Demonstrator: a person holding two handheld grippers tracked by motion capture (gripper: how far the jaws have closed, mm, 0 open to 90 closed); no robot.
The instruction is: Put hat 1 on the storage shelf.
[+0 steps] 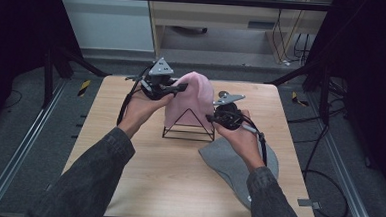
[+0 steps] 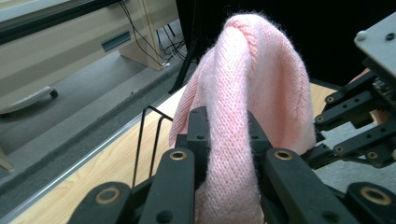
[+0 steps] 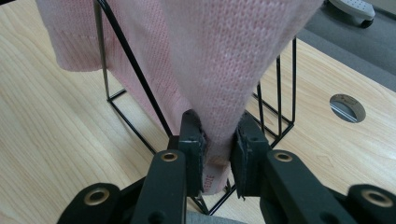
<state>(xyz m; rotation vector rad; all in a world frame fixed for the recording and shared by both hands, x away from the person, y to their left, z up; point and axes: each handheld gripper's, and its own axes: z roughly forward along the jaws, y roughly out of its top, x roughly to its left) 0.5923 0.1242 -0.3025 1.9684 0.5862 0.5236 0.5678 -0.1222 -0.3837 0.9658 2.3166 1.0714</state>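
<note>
Light wood table (image 1: 142, 181), rounded corners. Grey hat (image 1: 223, 157) lies flat at 4 o'clock from centre, under the right forearm. Pink hat (image 1: 194, 96) at 12 o'clock from centre, draped over the peak of a black wire stand (image 1: 188, 133), upper part covered, lower bars bare. Left gripper (image 1: 182, 88) at 10 o'clock of the pink hat, jaws pinching a thick fold of knit near the crown; in the left gripper view the fold (image 2: 233, 154) bulges between the pads. Right gripper (image 1: 211, 117) at 4 o'clock of the pink hat, jaws clamped on the hem edge (image 3: 217, 154), knit pulled taut to a point. Stand bars pass just behind that grip. Round hole (image 3: 348, 107) in table at 2 o'clock in the right gripper view.
</note>
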